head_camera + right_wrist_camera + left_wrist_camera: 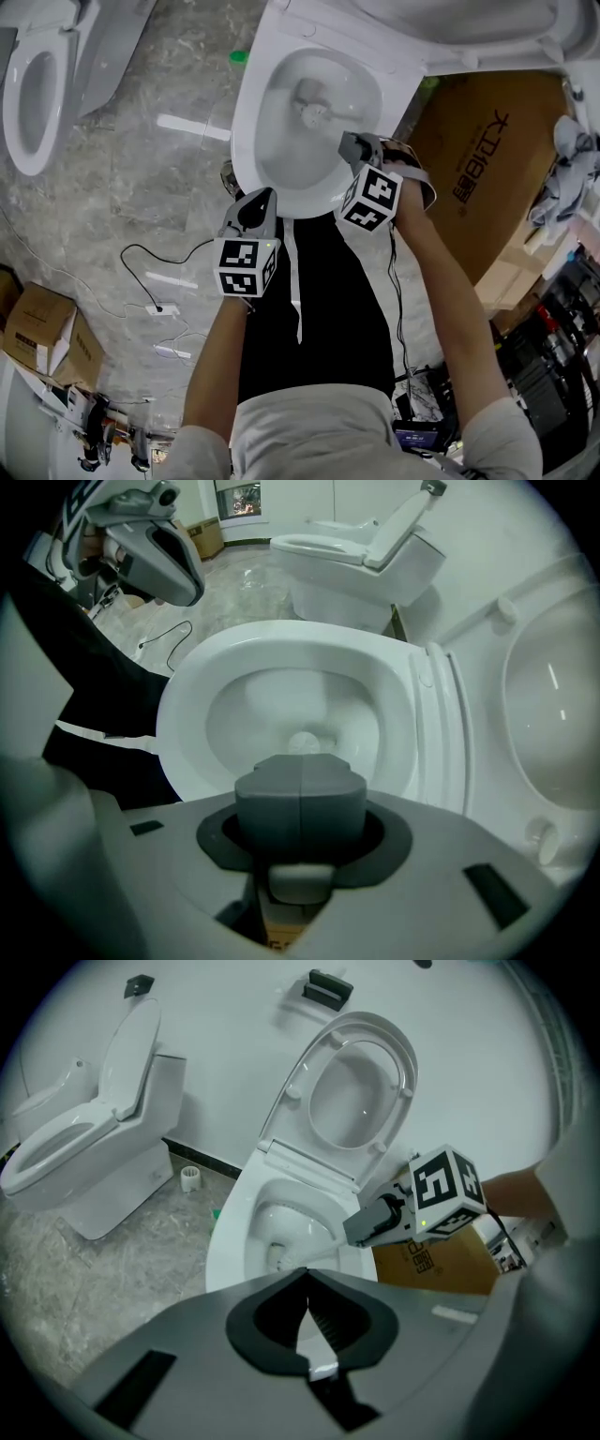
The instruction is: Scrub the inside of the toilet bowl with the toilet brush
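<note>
Overhead, toilet bowl lay open, seat up; 2nd toilet stood well apart. Right gripper was clamped on toilet brush handle, bristle head low inside bowl; left gripper hung closed, empty, near front rim. Risk: thin handle could twist in jaws under hard scrubbing & splash. Count: 2 toilets, 2 grippers, 1 brush.

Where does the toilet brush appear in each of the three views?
Head view: the toilet brush is top centre, its head deep in the toilet bowl.
Left gripper view: centre, head low in the bowl, handle running up to the right gripper.
Right gripper view: only the head shows, just above the jaws.
Shared landmark: the toilet bowl's white rim.
</note>
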{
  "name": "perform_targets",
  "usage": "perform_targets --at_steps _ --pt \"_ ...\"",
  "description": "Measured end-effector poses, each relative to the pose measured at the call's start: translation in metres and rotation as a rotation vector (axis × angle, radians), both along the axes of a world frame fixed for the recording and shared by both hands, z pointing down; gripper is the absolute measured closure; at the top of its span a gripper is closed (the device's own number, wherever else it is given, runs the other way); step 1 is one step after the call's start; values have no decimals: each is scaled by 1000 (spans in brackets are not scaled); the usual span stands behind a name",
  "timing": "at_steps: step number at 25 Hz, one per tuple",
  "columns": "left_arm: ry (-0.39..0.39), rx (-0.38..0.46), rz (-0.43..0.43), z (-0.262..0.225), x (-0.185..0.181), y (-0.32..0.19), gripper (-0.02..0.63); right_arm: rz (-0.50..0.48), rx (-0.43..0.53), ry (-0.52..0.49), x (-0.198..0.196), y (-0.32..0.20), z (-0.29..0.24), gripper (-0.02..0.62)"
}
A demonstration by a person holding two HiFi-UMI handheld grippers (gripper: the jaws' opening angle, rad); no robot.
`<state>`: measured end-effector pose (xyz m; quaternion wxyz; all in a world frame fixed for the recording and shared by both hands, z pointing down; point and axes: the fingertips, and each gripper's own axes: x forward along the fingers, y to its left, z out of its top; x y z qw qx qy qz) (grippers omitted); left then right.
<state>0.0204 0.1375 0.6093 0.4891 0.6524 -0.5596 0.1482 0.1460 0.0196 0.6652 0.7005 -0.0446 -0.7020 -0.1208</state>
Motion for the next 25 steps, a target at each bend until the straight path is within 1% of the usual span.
perform_targets --at_steps 5,11,14,16,19,22,25 --pt "-3 1 -5 -1 -17 7 597 73 -62 -40 -20 26 -1 437" --pt "-6 4 -13 -5 -41 13 597 200 -86 -162 -67 37 -13 437" --pt "-9 9 -11 -6 -55 12 597 256 -70 -201 -89 28 -17 437" --pt "-11 10 -11 -6 -65 12 597 293 -58 -214 -96 19 -18 437" --pt "-14 13 -18 -7 -77 11 597 360 -33 -229 -97 2 -19 437" --pt "-16 13 -22 -5 -87 9 597 432 12 -247 -96 -25 -22 438" --pt "-16 4 -34 -2 -94 9 597 485 35 -243 -92 -46 -22 437"
